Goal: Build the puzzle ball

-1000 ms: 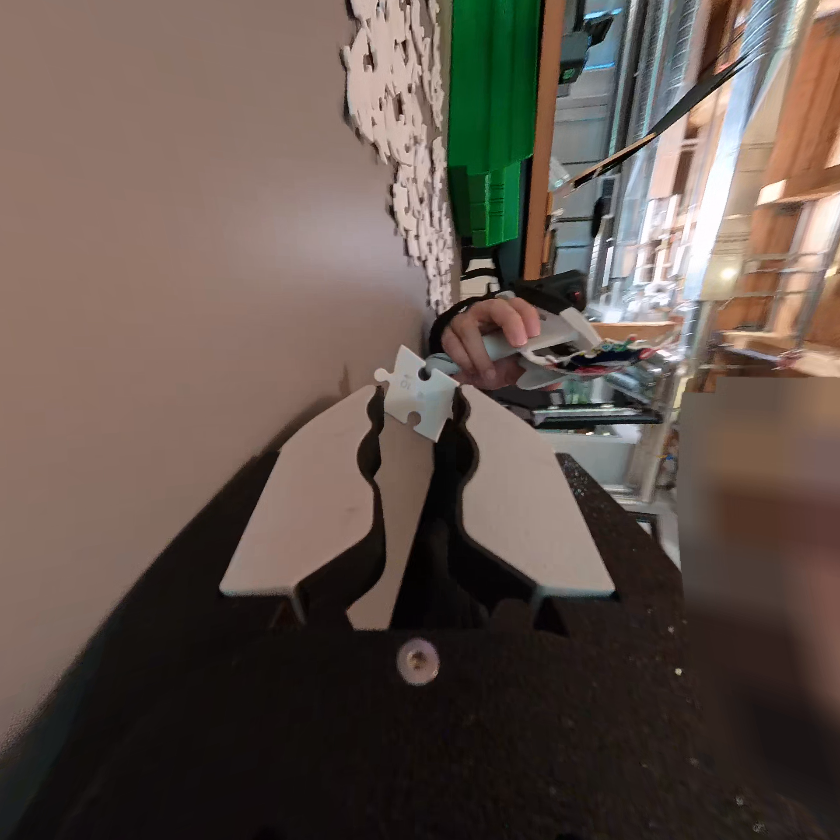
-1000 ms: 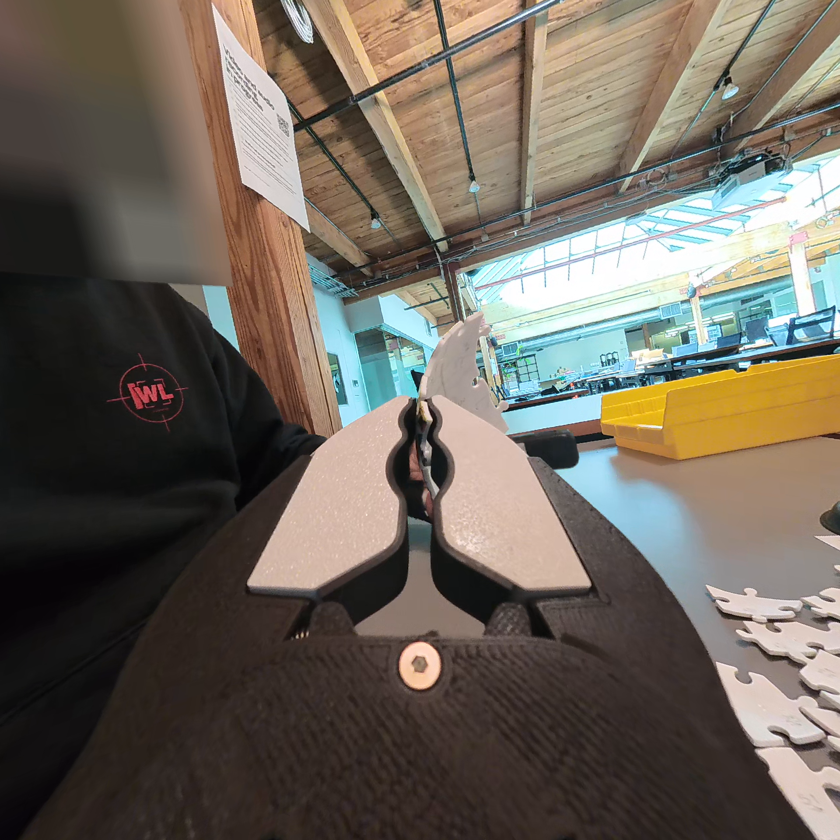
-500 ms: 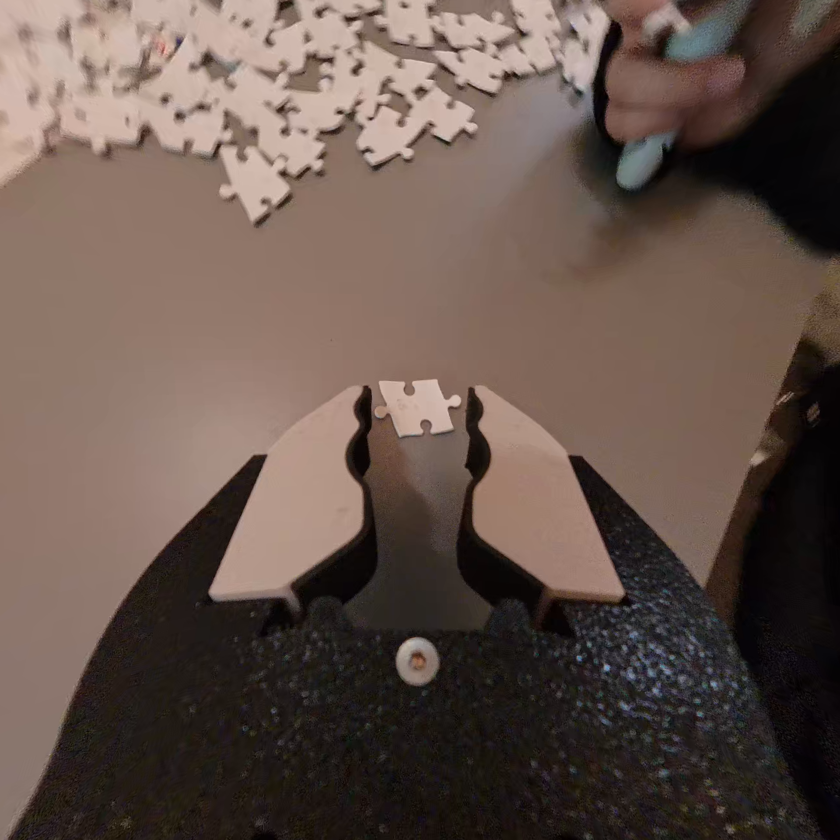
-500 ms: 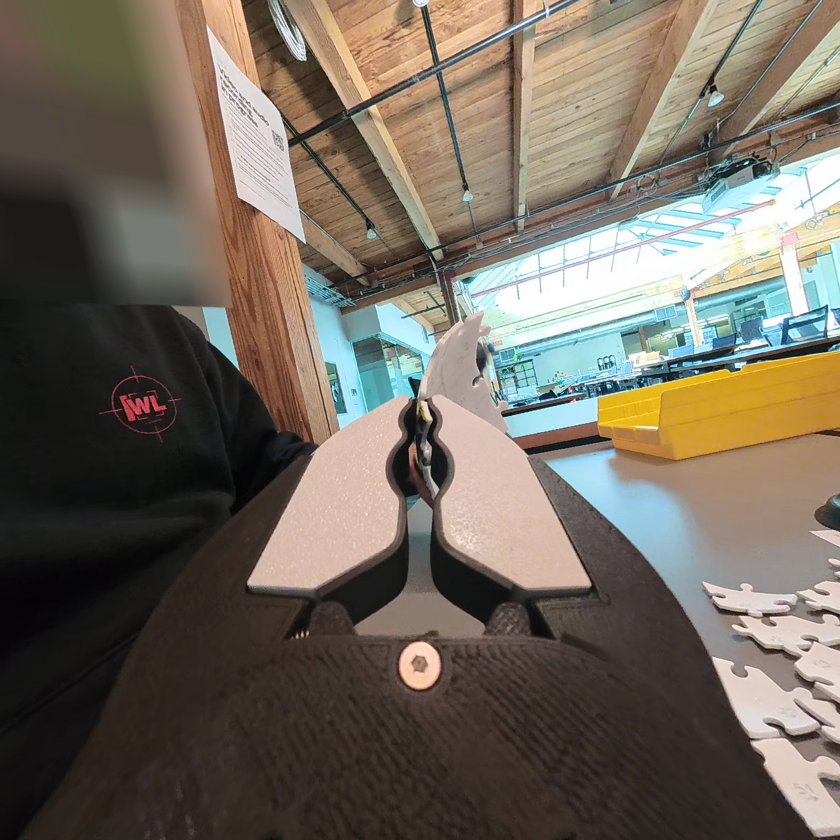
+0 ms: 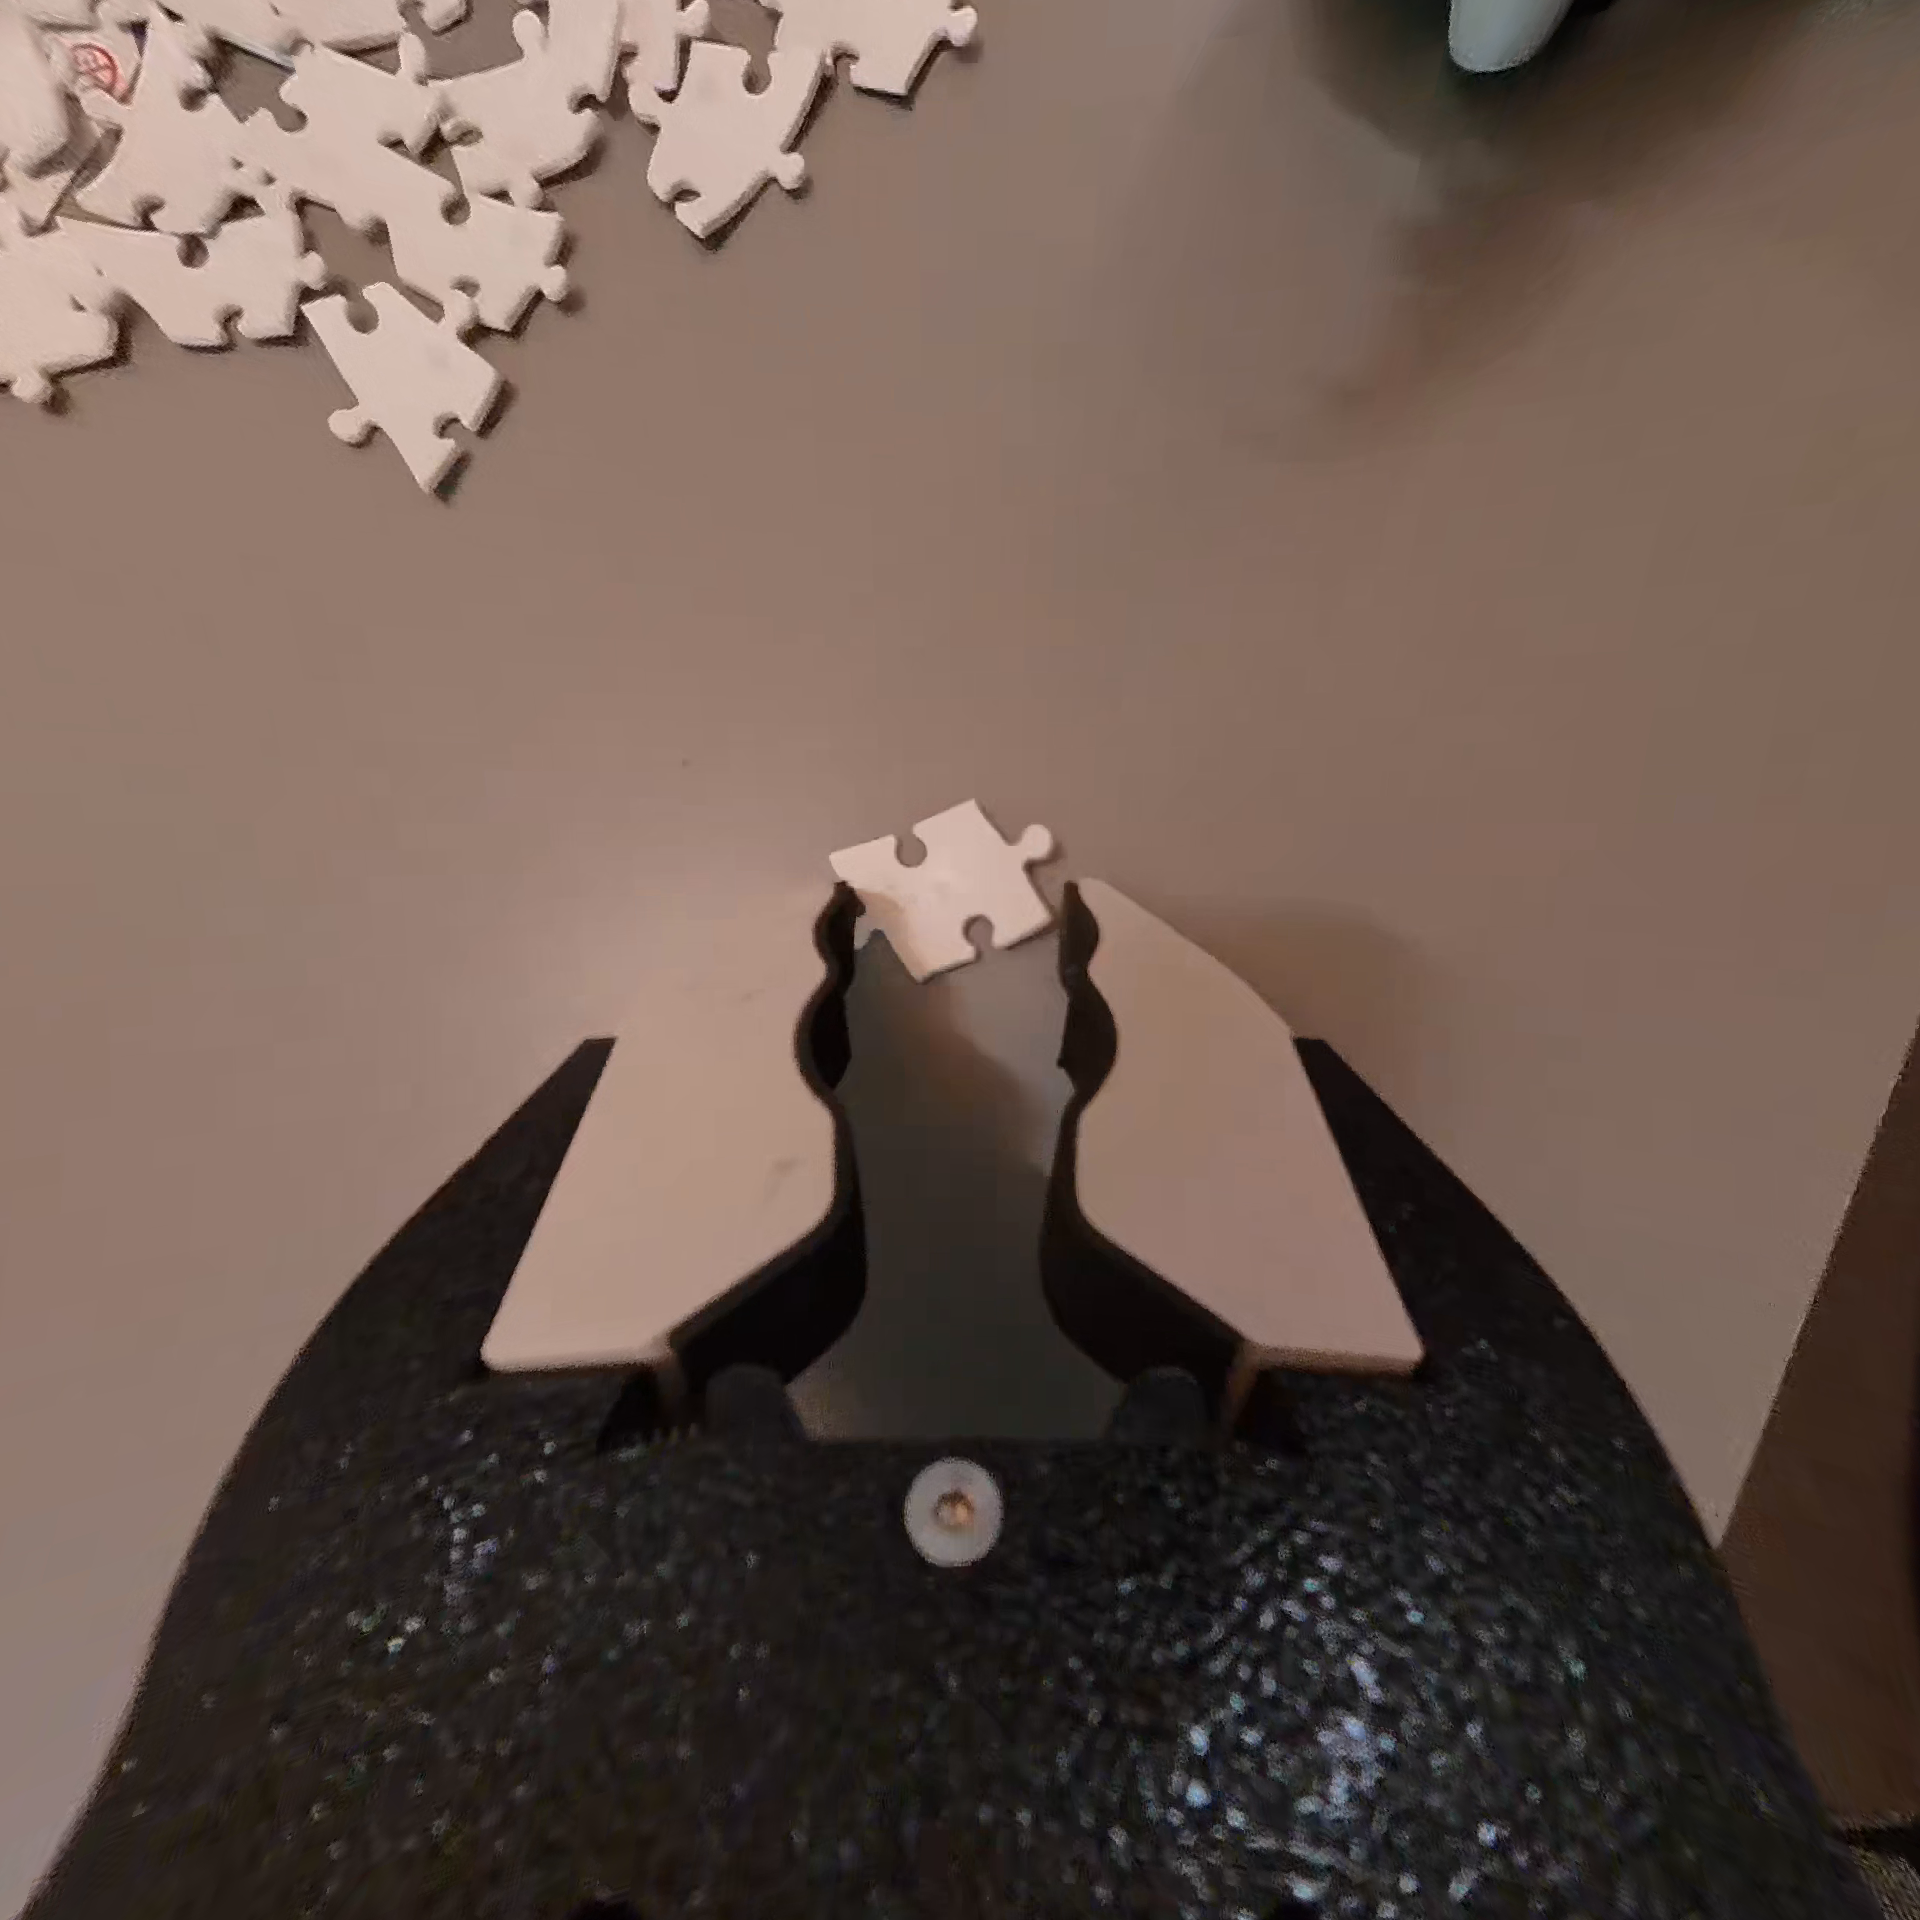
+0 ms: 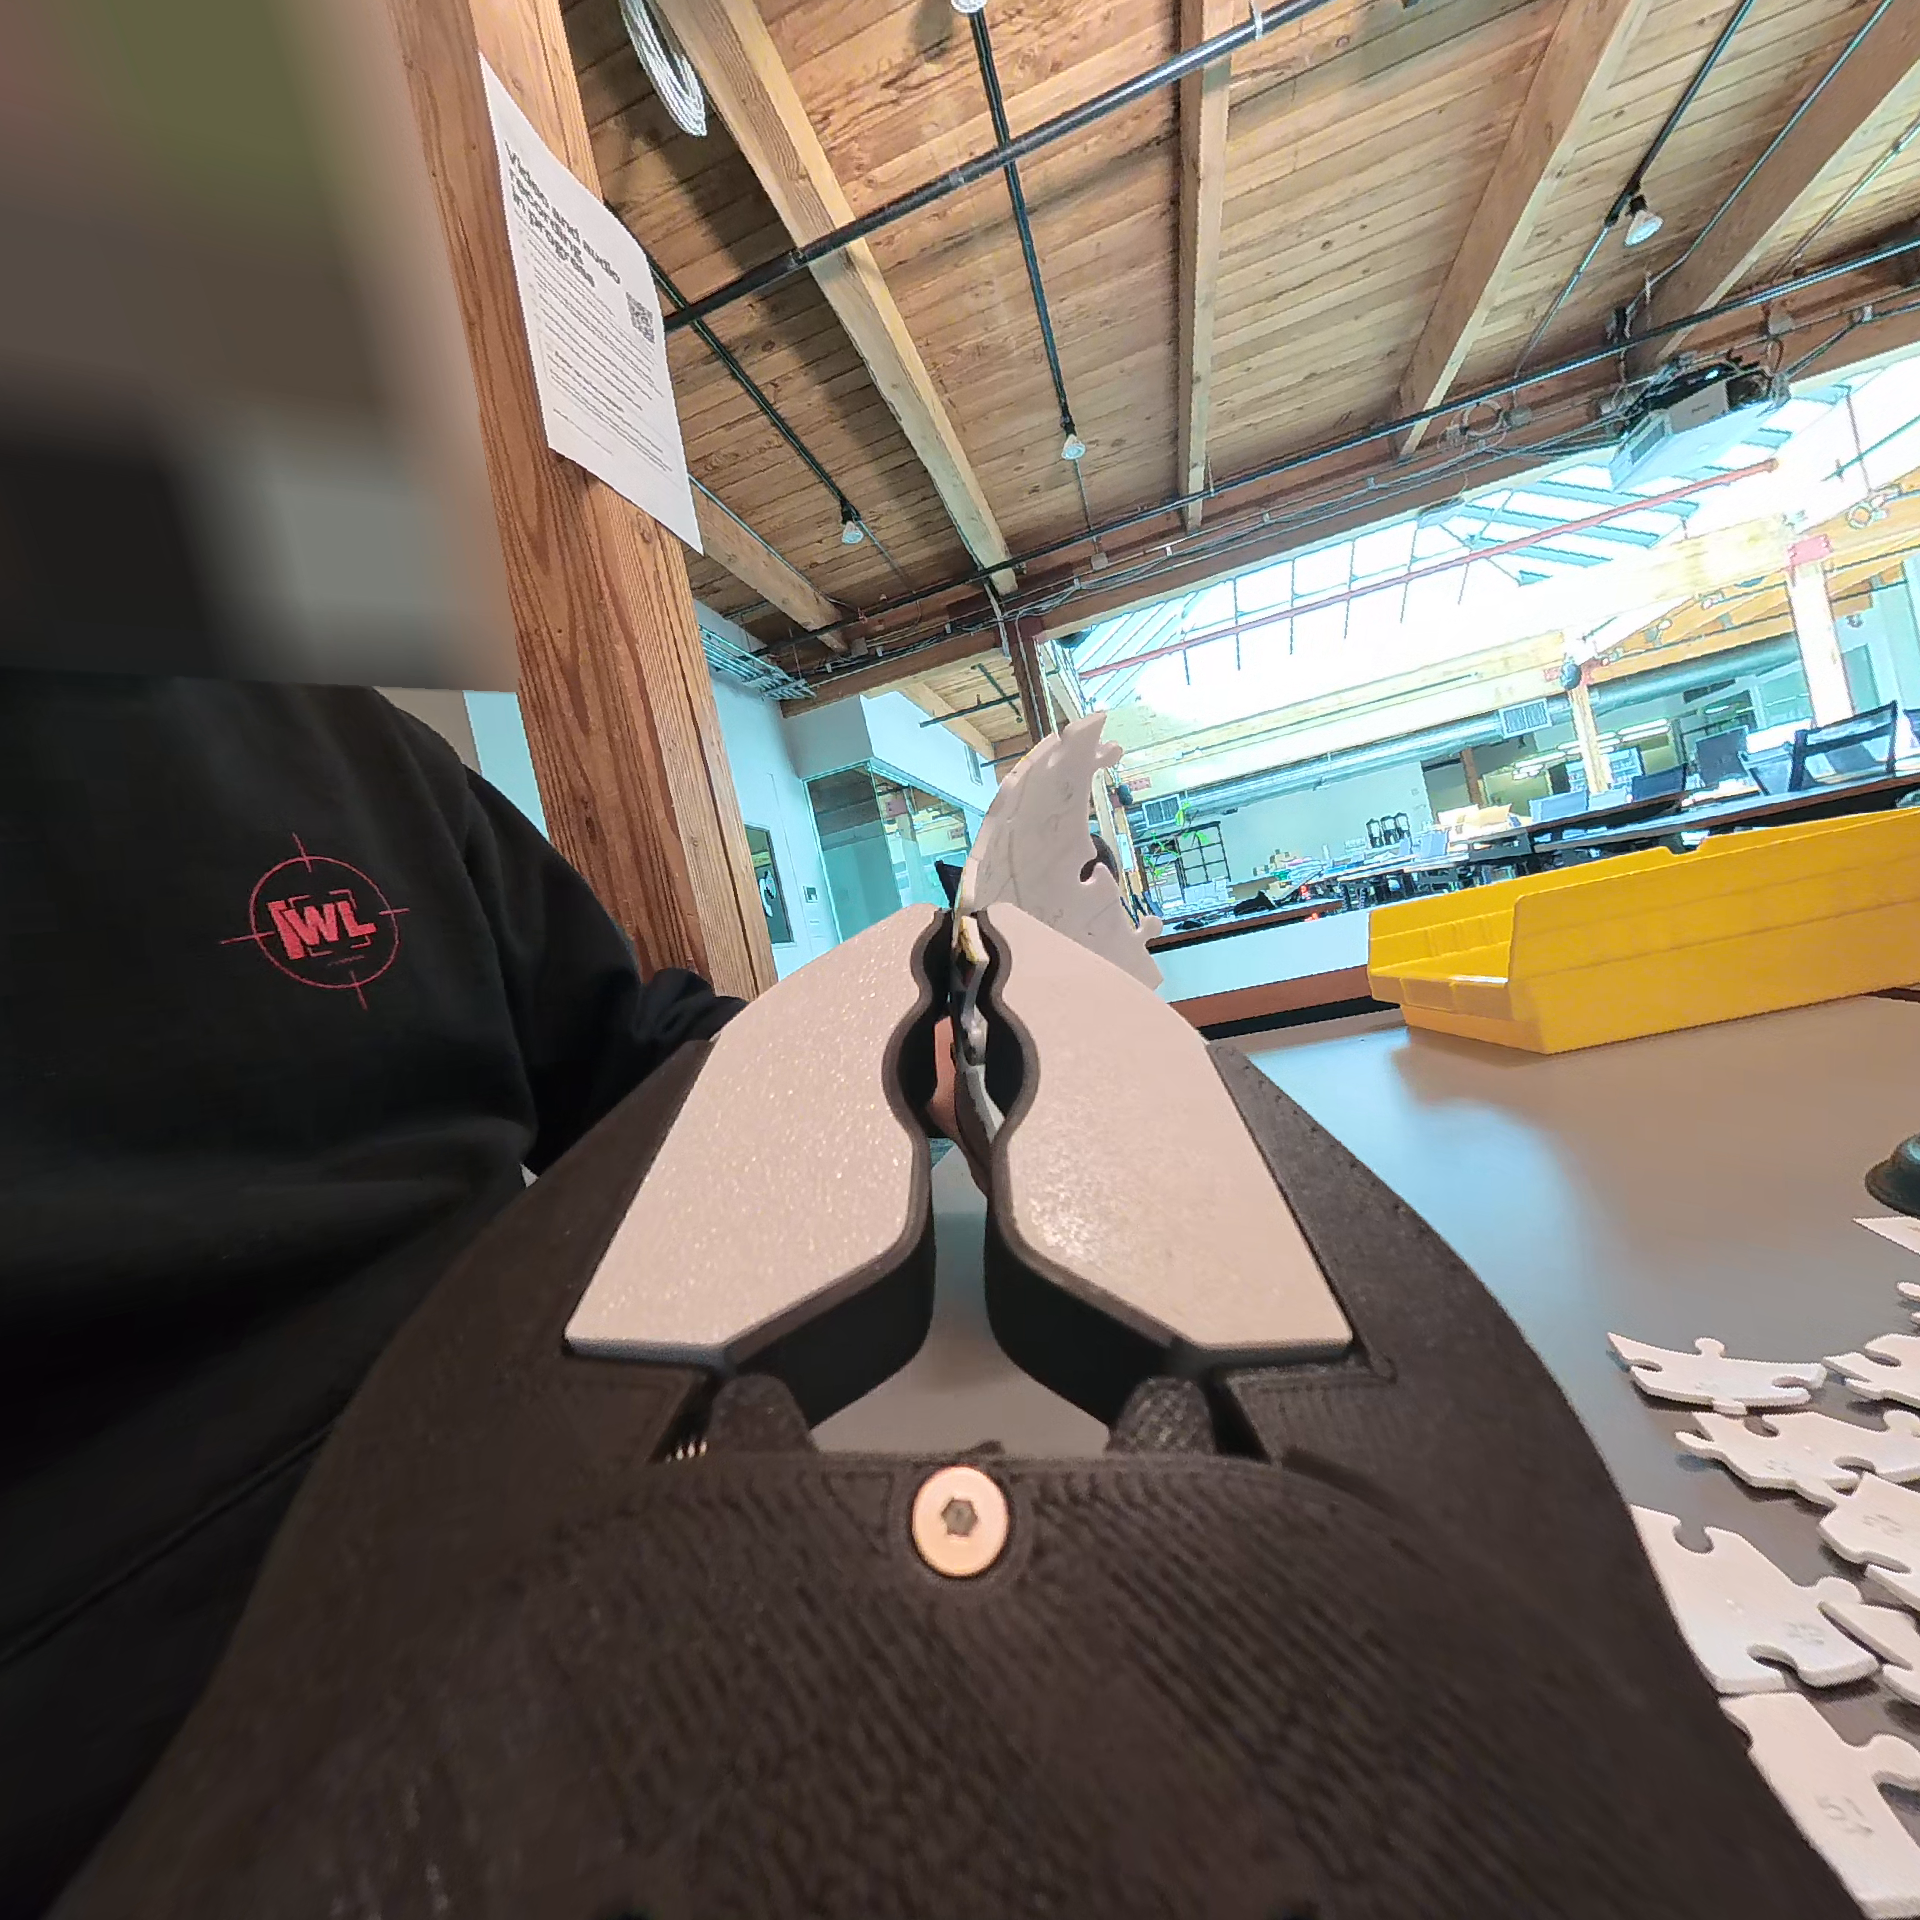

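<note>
In the left wrist view my left gripper (image 5: 958,902) points down at the grey table (image 5: 1039,520) with its jaws open. A single white puzzle piece (image 5: 951,888) lies flat on the table between the fingertips. One corner is by the left fingertip (image 5: 840,914), and a gap shows at the right one. In the right wrist view my right gripper (image 6: 966,925) is shut on a curved, joined section of the white puzzle ball (image 6: 1060,862) and holds it upright above the table.
A pile of loose white pieces (image 5: 312,187) lies at the upper left of the left wrist view, and also at the right (image 6: 1766,1455) in the right wrist view. A yellow bin (image 6: 1642,935) stands on the far table. A person in a black sweatshirt (image 6: 260,1039) and a wooden post (image 6: 582,623) are at the left. My hands' fingertips stand some 20 centimetres from each other.
My left gripper held the single piece in the air, then swung down toward the table and opened. The piece left the grasp and now lies on the table, slightly turned. The right gripper kept its hold.
</note>
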Motion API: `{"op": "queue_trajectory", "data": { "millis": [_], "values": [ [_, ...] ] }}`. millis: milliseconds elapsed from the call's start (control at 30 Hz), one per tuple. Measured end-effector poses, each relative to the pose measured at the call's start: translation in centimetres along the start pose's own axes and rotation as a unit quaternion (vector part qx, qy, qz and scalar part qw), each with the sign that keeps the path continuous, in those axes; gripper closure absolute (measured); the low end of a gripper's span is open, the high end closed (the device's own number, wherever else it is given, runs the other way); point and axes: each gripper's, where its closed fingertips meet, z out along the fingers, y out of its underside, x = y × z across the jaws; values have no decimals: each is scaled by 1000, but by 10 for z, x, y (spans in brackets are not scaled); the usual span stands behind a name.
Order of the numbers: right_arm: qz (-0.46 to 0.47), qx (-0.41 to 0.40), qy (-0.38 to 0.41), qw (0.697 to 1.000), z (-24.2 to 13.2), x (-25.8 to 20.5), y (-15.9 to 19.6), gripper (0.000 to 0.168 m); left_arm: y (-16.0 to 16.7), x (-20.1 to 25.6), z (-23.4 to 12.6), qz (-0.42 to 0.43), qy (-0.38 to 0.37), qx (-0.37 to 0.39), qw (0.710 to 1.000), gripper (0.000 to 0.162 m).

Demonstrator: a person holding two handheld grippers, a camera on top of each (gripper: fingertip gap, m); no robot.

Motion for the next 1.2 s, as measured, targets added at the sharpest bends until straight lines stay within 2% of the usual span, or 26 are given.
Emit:
{"op": "queue_trajectory", "data": {
  "millis": [333, 467, 567, 633, 667, 700, 767, 800, 833, 867, 933, 1033, 1100, 1200],
  "values": [
    [2, 3, -1, 1000, 0, 0, -1, 165, -2, -2, 1, 9, -4, 34, 999, 130],
    [3, 3, -2, 1000, 0, 0, -1, 165, -3, -3, 0, -36, 12, 46, 998, 130],
    [3, 4, -2, 1000, -1, 0, -1, 165, -11, 5, -6, -101, 65, 77, 990, 131],
    [3, 3, -2, 1000, 0, 0, -1, 165, -21, 11, -16, -180, 126, 116, 969, 131],
    [3, 3, -2, 1000, 0, 0, -1, 165, -28, 16, -23, -232, 175, 136, 947, 131],
    [3, 4, -2, 1000, 0, 0, -1, 165, -34, 22, -32, -290, 236, 154, 915, 131],
    [5, 4, -4, 1000, 0, -1, -1, 165, -42, 26, -46, -414, 342, 166, 827, 131],
    [5, 3, -5, 1000, 0, -1, 0, 165, -42, 25, -49, -463, 375, 162, 787, 130],
    [5, 2, -5, 1000, 0, -1, 0, 165, -40, 24, -49, -494, 395, 155, 759, 130],
    [5, 3, -5, 1000, 0, -1, 0, 165, -34, 25, -45, -508, 401, 137, 750, 130],
    [4, 4, -5, 1000, 0, -1, 0, 165, -19, 28, -34, -516, 385, 97, 759, 130],
    [4, 4, -6, 1000, 0, -1, 0, 165, -17, 23, -30, -547, 387, 88, 737, 130],
    [4, 4, -6, 1000, 0, -1, -1, 165, -15, 18, -29, -553, 385, 79, 734, 131],
    [4, 3, -6, 1000, 0, -1, 0, 165, -16, 6, -32, -571, 388, 81, 719, 148]
  ]
}}
